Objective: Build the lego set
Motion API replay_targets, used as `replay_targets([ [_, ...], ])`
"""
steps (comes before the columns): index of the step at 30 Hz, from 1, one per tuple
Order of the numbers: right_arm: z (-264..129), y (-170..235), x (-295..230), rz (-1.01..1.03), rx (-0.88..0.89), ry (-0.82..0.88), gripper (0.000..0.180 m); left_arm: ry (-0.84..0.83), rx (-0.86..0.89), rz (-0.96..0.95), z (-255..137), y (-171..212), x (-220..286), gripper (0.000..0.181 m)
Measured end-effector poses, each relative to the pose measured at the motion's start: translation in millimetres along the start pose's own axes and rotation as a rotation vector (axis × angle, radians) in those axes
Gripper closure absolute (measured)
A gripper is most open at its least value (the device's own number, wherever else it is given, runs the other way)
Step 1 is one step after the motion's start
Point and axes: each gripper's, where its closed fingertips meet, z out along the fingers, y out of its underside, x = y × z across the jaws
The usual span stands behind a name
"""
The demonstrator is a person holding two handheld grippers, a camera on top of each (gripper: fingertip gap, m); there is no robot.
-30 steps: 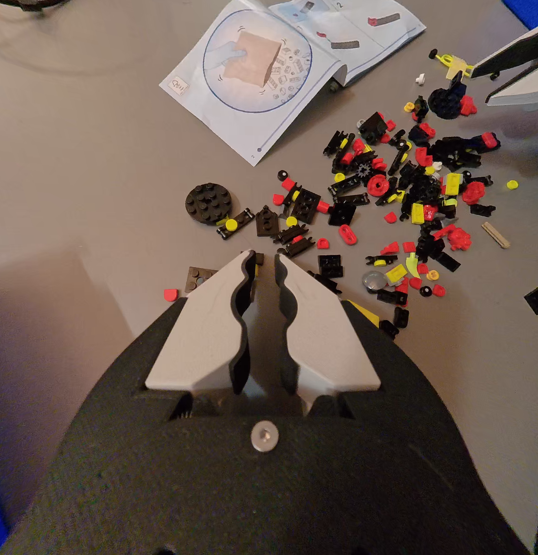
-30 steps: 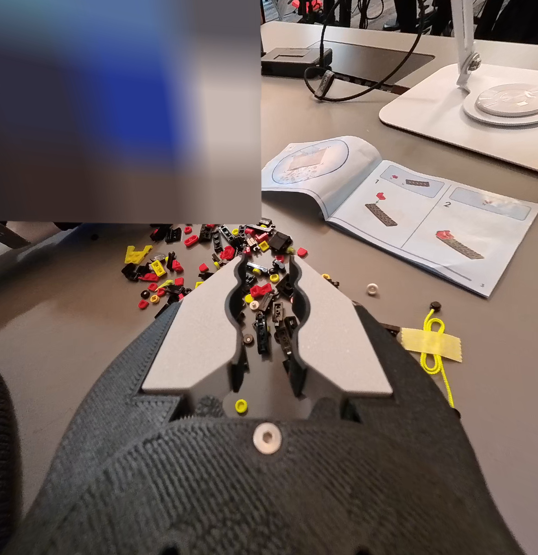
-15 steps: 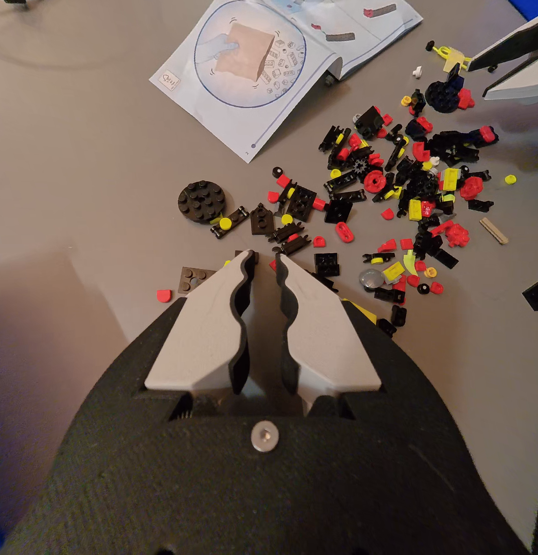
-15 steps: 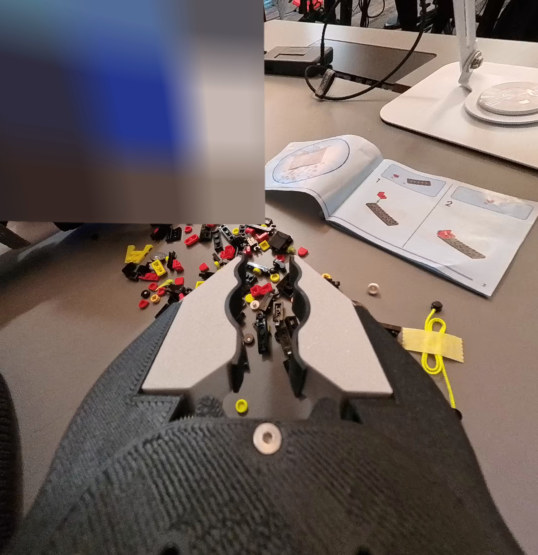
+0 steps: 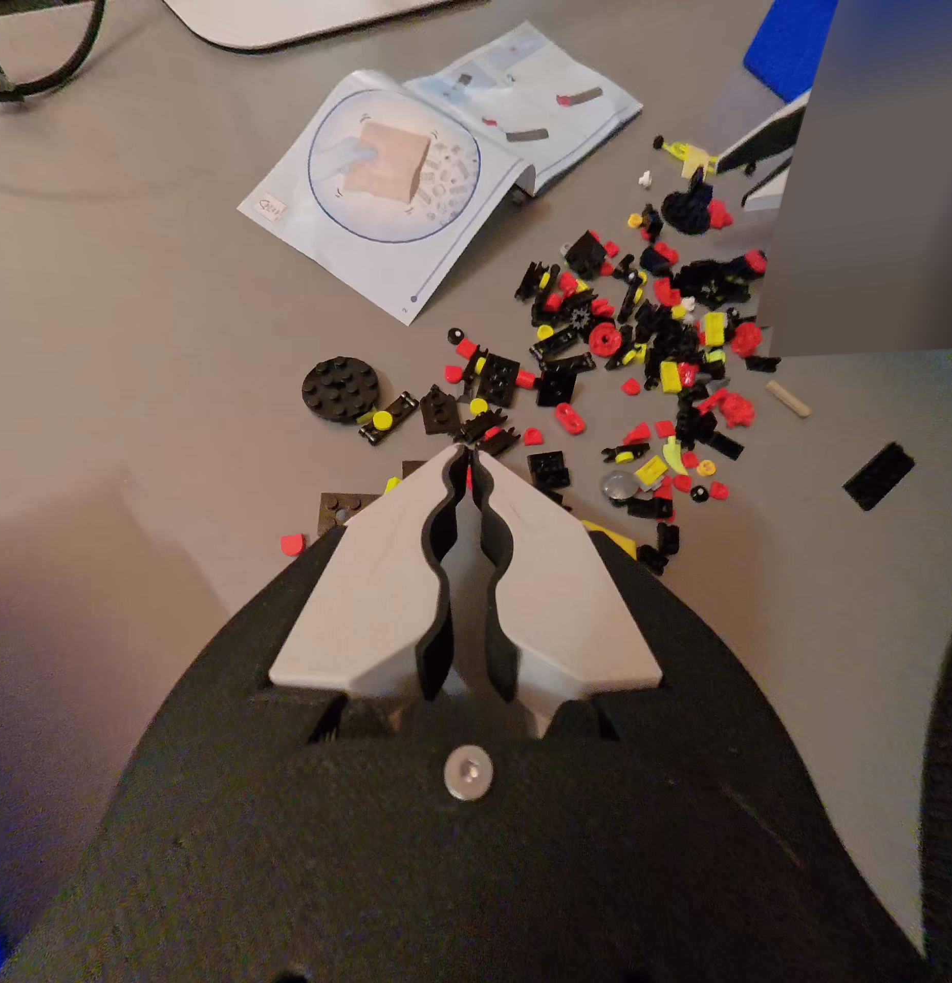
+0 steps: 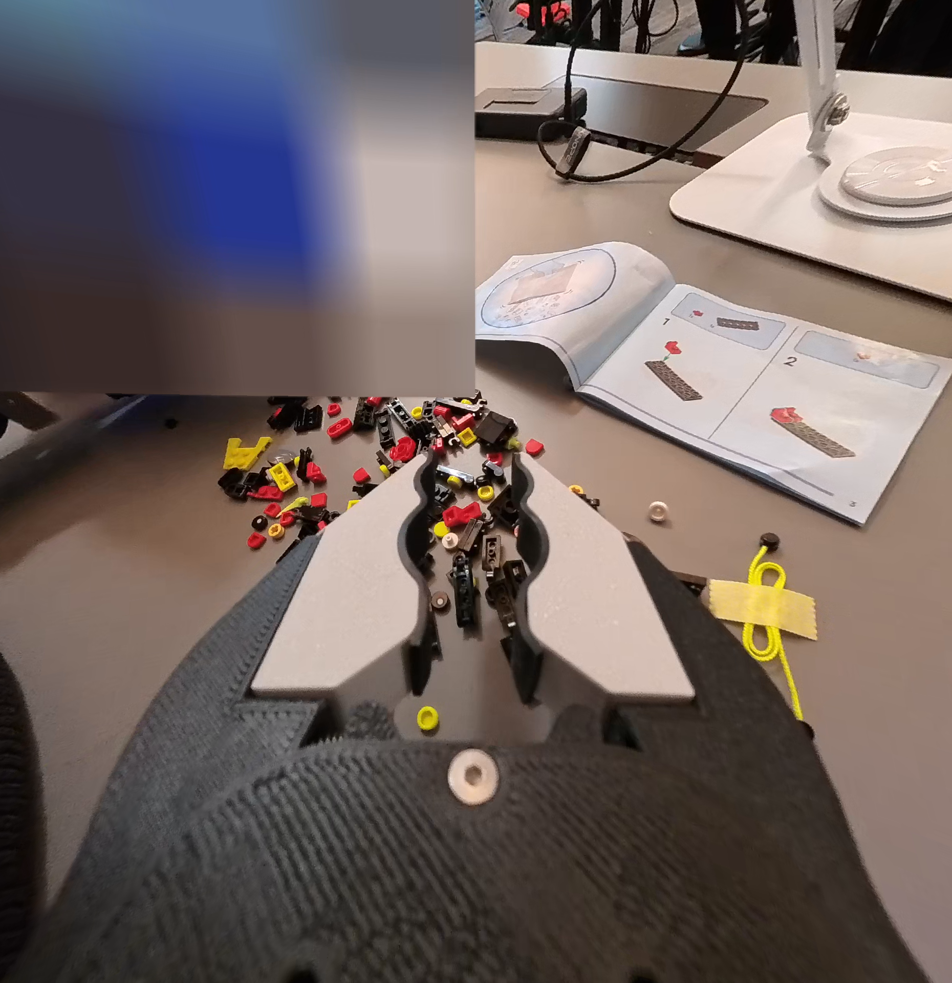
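Observation:
Loose black, red and yellow lego pieces (image 5: 649, 340) lie scattered on the grey table, also in the right wrist view (image 6: 410, 441). My left gripper (image 5: 466, 452) is shut, its tips meeting over the near edge of the pile by a small black piece; I cannot tell whether anything is pinched. A black round plate (image 5: 341, 388) lies to its left. My right gripper (image 6: 471, 463) is open and empty, low over the pile, with pieces showing between its fingers. Its fingers also show in the left wrist view (image 5: 761, 143) at the far right.
The open instruction booklet (image 5: 410, 175) lies beyond the pile, also in the right wrist view (image 6: 729, 372). A yellow string under tape (image 6: 761, 606) lies to the right. A white lamp base (image 6: 835, 213) and a black cable (image 6: 569, 149) are at the back. A long black brick (image 5: 878, 476) lies apart. My hands' fingertips stand some 15 cm from each other. The black round plate (image 5: 341, 388) lies some 6 cm from my left tips, 20 cm from my right tips.
My left gripper's jaws have closed from a narrow gap to touching tips, and its view has tilted so the booklet sits lower. The right gripper has hardly moved.

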Motion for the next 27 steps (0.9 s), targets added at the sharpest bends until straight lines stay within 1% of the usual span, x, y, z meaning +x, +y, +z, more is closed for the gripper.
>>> replay_targets([
  [3,0,0,0,0.005,0.002,-0.002,0.153,-0.021,-0.063,0.061,5,11,1,0.18],
  [7,-1,-1,0,0.007,0.004,-0.004,0.153,0.006,-0.105,0.098,9,18,9,0.174],
  [14,0,0,-1,0.009,0.004,-0.006,0.153,-0.015,-0.114,0.086,10,20,5,0.175],
  [16,0,0,-1,0.009,0.003,-0.007,0.153,-0.009,-0.114,0.086,10,20,6,0.176],
  [17,0,0,-1,0.01,0.003,-0.007,0.153,-0.005,-0.116,0.086,10,20,7,0.179],
  [27,0,0,0,0.013,0.004,-0.009,0.153,0.022,-0.084,0.055,7,14,8,0.18],
])
